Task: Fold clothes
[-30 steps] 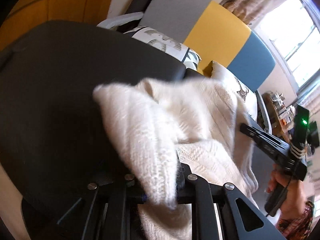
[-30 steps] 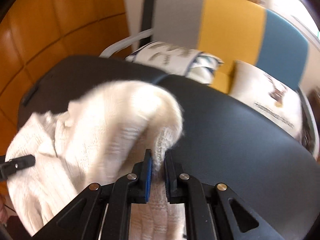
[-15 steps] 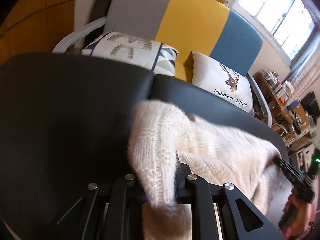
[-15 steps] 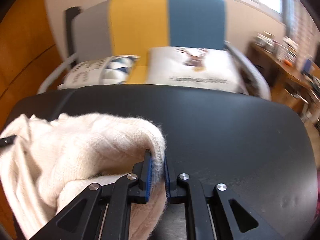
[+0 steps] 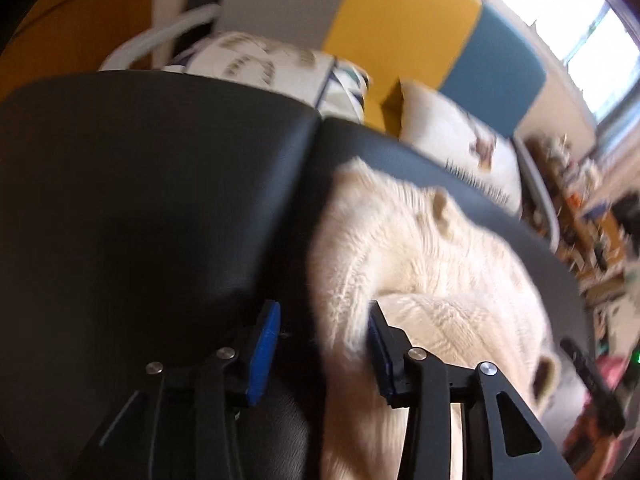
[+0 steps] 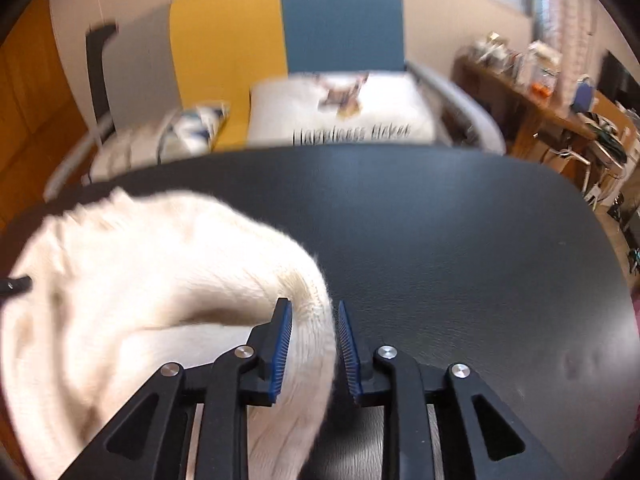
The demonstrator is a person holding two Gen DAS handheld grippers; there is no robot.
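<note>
A fluffy cream knitted sweater [image 5: 420,248] lies folded over on the black table [image 5: 140,200]. My left gripper [image 5: 322,324] is opening: the sweater's folded edge still lies between the jaws, resting against the right pad, with a gap at the left pad. In the right wrist view the sweater [image 6: 160,260] lies at the left of the table [image 6: 460,240]. My right gripper [image 6: 314,316] is opening too, with the knit edge between its blue pads and a sliver of space on the right. The other gripper shows at the right edge [image 5: 592,380].
Behind the table stands a sofa with a grey, yellow and blue back [image 6: 240,40], with a patterned cushion [image 5: 260,64] and a white printed cushion [image 6: 344,112] on it. A cluttered wooden desk [image 6: 532,92] stands at the right. An orange wood wall [image 6: 24,112] is at the left.
Both grippers, shut on the sweater's edge before, now have their jaws parted. Both moved across the table with the sweater, which now lies lower and flatter.
</note>
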